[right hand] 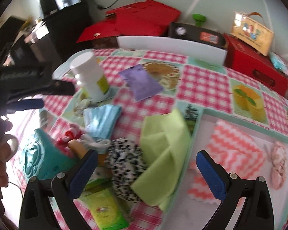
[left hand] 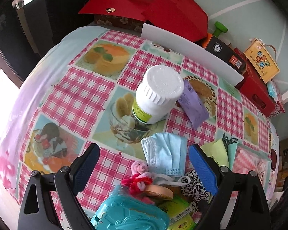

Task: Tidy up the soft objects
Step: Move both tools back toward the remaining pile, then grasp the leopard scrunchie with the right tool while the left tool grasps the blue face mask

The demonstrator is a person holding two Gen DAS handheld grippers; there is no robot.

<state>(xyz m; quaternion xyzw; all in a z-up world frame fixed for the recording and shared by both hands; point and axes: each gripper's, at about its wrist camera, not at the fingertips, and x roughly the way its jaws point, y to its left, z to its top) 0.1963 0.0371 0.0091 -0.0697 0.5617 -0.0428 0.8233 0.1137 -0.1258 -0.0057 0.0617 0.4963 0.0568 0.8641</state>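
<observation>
A folded blue face mask (left hand: 166, 156) (right hand: 101, 121) lies on the checked tablecloth between the pads of my open left gripper (left hand: 144, 164). Near it sit a small pink plush toy with a red bow (left hand: 140, 174), a black-and-white spotted soft item (left hand: 194, 187) (right hand: 124, 168) and a light green cloth (right hand: 163, 153) (left hand: 217, 151). My right gripper (right hand: 146, 172) stands open above the spotted item and the green cloth, which drapes over the rim of a pale tray (right hand: 245, 118). In the tray lie a pink zigzag cloth (right hand: 234, 151) and a pink fluffy item (right hand: 278, 164).
A white bottle (left hand: 159, 94) (right hand: 90, 76) and a purple sachet (left hand: 192, 103) (right hand: 142, 82) lie mid-table. A teal embossed case (left hand: 128, 214) (right hand: 40, 153), a round tan object (left hand: 159, 191) and green packets (right hand: 105, 210) crowd the near edge. Red boxes (right hand: 255, 65) and a white board (left hand: 190, 53) line the back.
</observation>
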